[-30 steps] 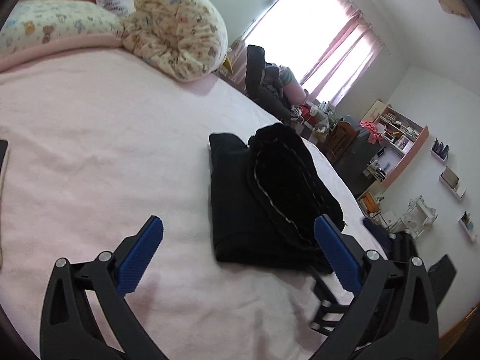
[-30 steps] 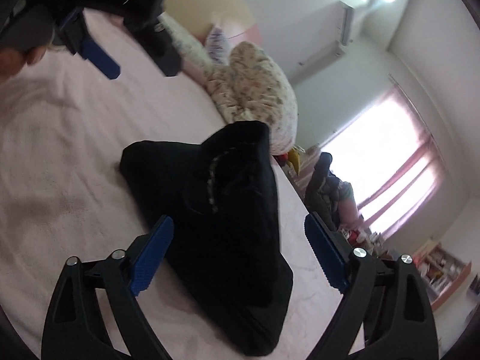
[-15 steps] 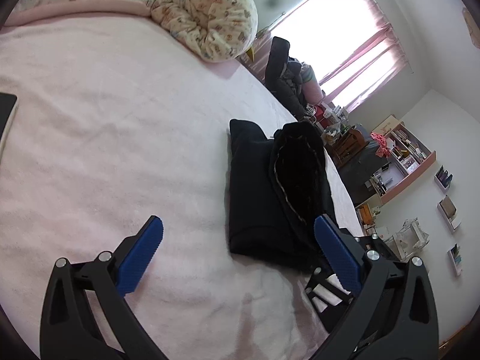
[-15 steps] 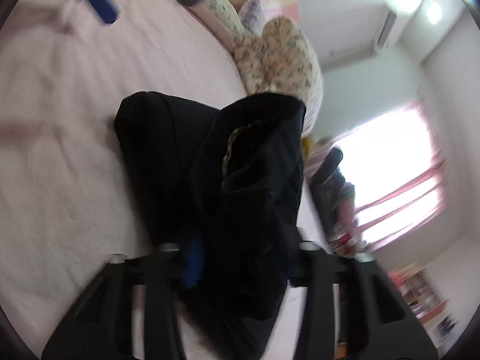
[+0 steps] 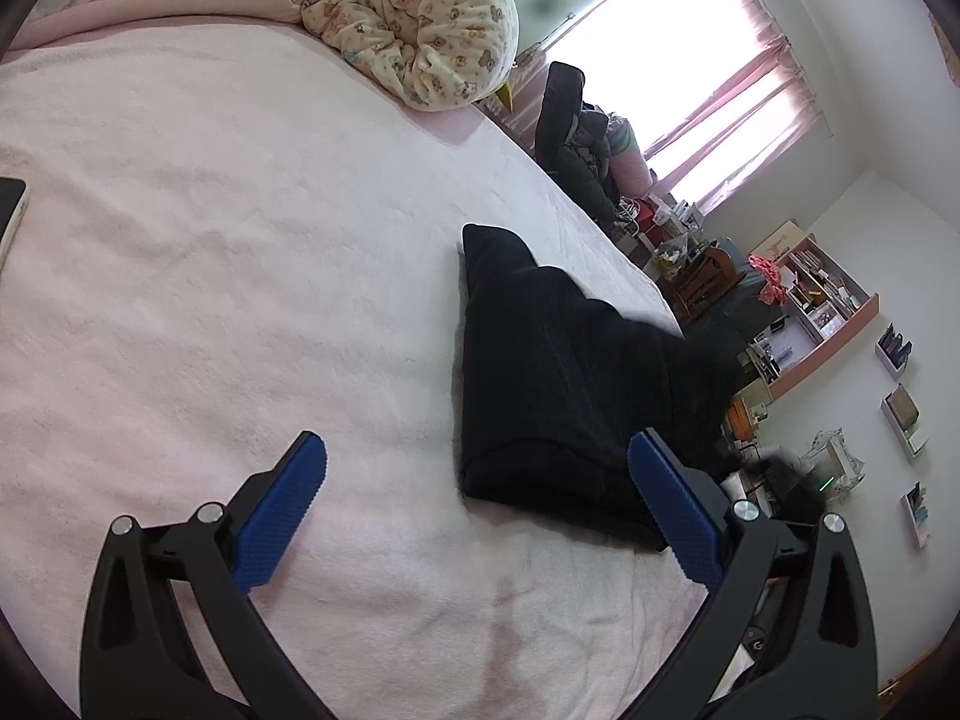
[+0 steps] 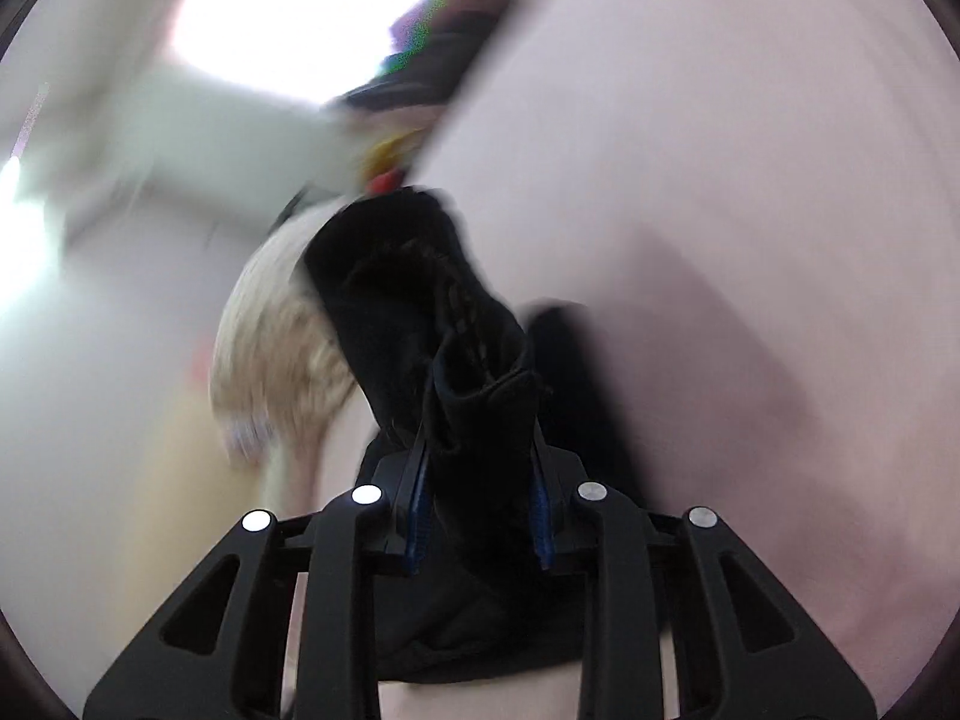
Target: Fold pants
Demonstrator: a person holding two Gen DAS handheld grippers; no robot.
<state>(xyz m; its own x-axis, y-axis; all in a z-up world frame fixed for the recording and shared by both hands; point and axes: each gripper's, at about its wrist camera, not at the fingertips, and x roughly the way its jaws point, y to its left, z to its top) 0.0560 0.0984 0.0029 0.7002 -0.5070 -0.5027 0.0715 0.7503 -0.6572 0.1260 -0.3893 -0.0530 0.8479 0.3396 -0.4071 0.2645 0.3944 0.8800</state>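
Observation:
Black folded pants point(image 5: 558, 372) lie on the pink bed point(image 5: 240, 240), near its right edge. My left gripper point(image 5: 477, 444) hovers open just before their near end, with nothing between its blue pads. In the blurred right wrist view, the right gripper point(image 6: 478, 444) has a bunched part of the pants point(image 6: 408, 288) between its blue pads. Its jaws are closing and the pads press on the cloth. That held part stands up beyond the fingers, and the rest of the pants is hidden there.
A rolled floral duvet point(image 5: 420, 24) and pillow lie at the bed's head. A phone point(image 5: 12, 210) rests at the left edge. Beyond the bed's right side stand a clothes-laden chair point(image 5: 576, 138), a cluttered desk and pink shelves point(image 5: 822, 312).
The right gripper went from wide open to closed on the pants' raised fold and swung round sharply. In the left view the upright fold has dropped flat toward the right.

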